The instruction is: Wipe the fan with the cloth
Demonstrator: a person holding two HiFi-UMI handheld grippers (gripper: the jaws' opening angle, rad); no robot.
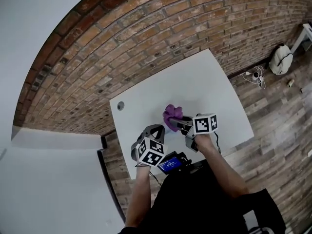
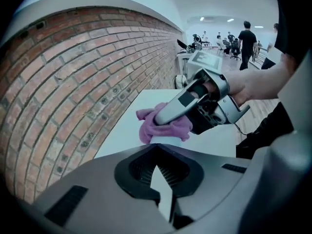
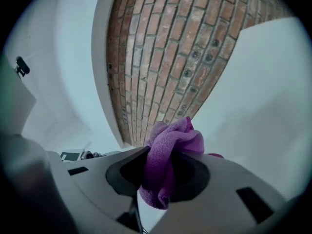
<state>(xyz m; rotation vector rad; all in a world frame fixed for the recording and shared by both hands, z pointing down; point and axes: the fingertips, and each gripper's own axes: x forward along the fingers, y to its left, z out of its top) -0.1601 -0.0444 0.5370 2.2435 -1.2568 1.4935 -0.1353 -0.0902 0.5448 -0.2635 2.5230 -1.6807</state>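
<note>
Presently | right tool [image 3: 161, 179] — clamped on purple cloth [image 3: 168, 152] | left tool [image 2: 158, 172] — closed on nothing | fan not in sight | advice: grip firm, lead with loose fold

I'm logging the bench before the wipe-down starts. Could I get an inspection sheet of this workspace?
Surface: white table, with a round grommet near its left corner by the wall.
Job's things: purple cloth, bunched and held above the table; fan: nothing seen.
Clutter: nothing seen.
Grippers: left hand-held gripper shut, empty; right hand-held gripper shut on the cloth.
Cables: white cable coiled on the floor.
Surroundings: brick wall, wood floor, white bag.
</note>
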